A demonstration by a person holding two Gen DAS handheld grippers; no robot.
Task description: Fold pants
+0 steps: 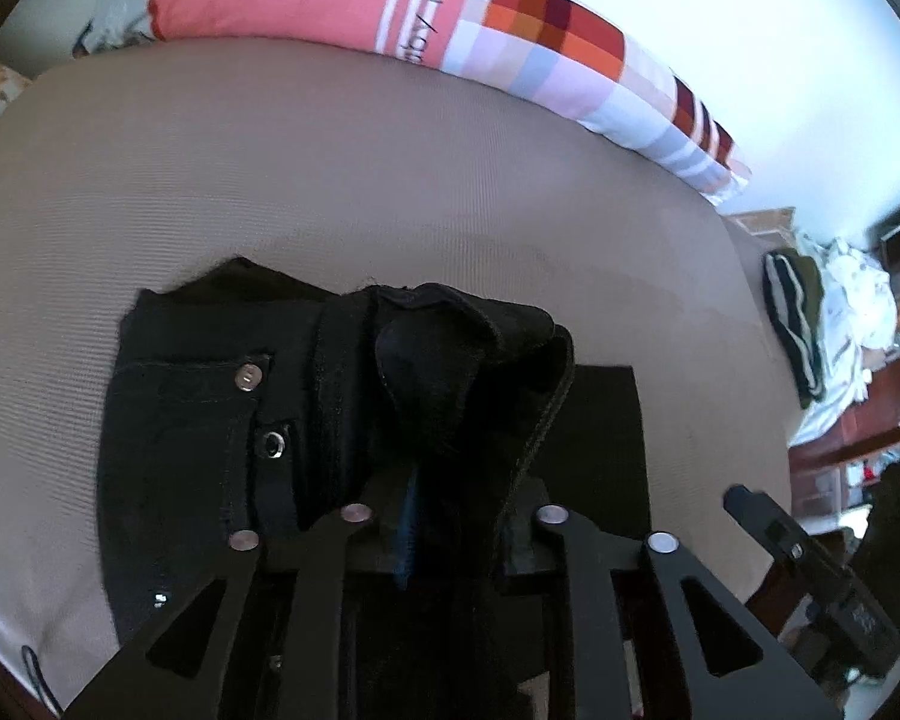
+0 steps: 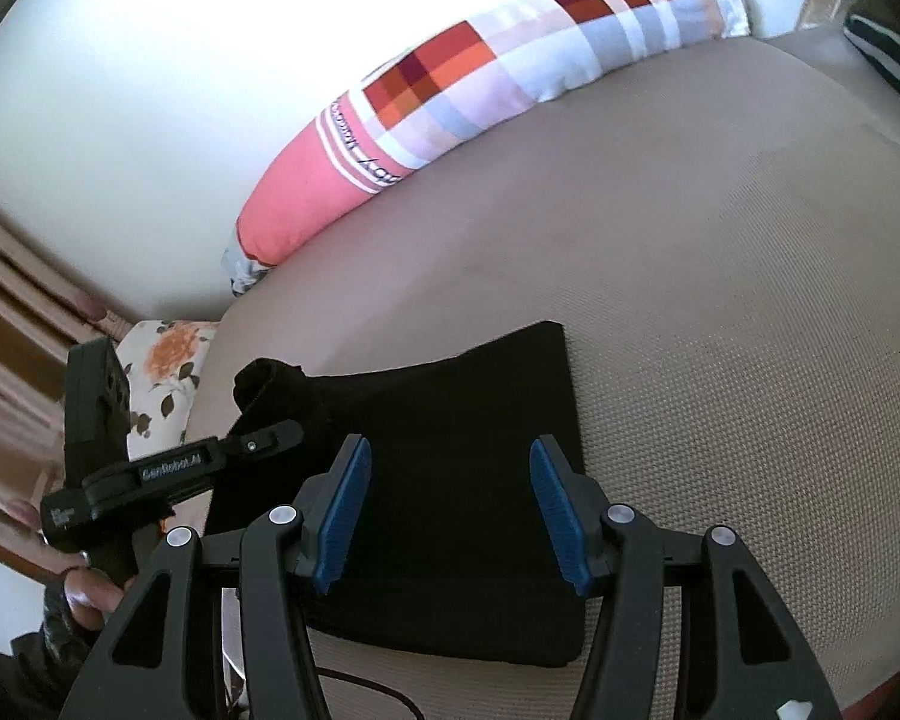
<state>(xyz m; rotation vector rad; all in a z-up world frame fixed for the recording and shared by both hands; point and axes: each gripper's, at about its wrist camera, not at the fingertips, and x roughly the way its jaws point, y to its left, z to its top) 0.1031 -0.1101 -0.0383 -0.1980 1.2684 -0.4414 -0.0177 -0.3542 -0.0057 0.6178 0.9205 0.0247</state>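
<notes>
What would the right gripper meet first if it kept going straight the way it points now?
Most likely the black pants. The right gripper has its jaws open with that folded cloth directly between and ahead of them, lying flat on the beige bed. Depth is hard to judge, so how soon it would touch is unclear.

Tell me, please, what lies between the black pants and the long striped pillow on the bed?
Nothing: both wrist views show only bare beige bed cover between the black pants and the long striped pillow.

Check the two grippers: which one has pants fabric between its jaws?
The left gripper: bunched black pants sit between its jaws. The right gripper hangs open.
</notes>
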